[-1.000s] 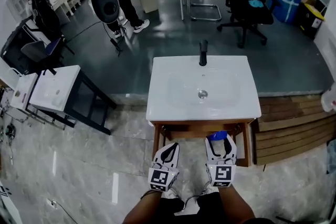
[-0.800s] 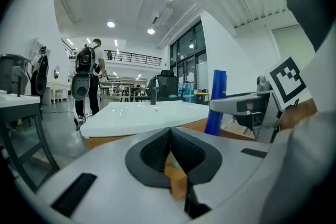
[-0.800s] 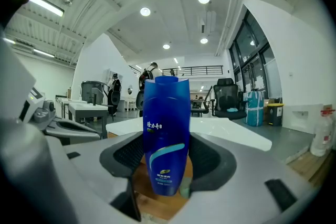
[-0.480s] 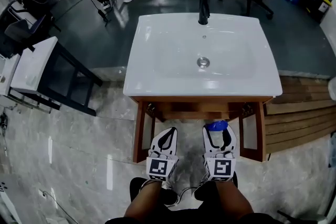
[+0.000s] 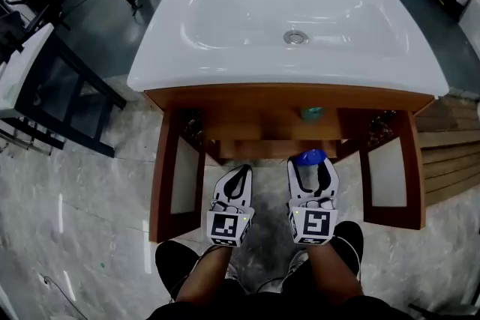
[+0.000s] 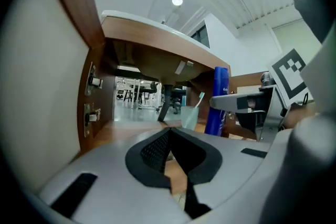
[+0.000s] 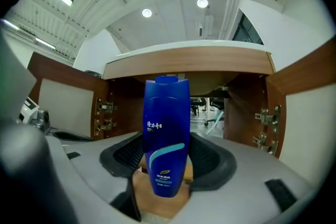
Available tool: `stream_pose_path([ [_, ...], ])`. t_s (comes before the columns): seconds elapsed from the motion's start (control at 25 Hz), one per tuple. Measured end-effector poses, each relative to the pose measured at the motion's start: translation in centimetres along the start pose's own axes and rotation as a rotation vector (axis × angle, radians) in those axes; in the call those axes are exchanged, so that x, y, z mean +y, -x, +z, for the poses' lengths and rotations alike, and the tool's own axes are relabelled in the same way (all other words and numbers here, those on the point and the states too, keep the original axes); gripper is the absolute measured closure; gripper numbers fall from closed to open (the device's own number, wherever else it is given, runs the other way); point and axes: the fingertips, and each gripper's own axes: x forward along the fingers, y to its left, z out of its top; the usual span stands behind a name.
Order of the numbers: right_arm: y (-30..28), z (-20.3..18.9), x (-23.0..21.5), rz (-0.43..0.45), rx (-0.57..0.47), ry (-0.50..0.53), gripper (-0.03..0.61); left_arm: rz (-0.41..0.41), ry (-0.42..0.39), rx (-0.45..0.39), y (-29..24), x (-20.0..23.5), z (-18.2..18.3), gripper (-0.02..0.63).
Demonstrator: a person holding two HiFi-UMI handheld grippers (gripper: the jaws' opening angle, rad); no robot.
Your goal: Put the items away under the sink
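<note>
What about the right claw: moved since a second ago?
Yes. The right claw, shut on the blue bottle, has advanced toward the sink cabinet, deeper between its open doors.

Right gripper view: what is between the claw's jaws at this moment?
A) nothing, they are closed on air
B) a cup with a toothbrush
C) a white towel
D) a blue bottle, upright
D: the blue bottle stands upright, pinched between the two jaws of the right claw, in front of the open wooden cabinet.
</note>
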Motion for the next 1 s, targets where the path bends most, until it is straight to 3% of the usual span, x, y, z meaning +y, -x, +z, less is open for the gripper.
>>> stream_pose_path([
  [0.36, -2.2, -4.4, 1.9, 0.006, -0.022, 0.012, 0.307, 0.018, -0.049, -0.034, 0.1, 2.0, -3.8, 0.594],
  [1.0, -9.9, 0.7, 2.8, 0.01, -0.111, 0.033, 0.308, 0.004, -0.079, -0.034, 0.0, 1.2, -3.7, 0.594],
])
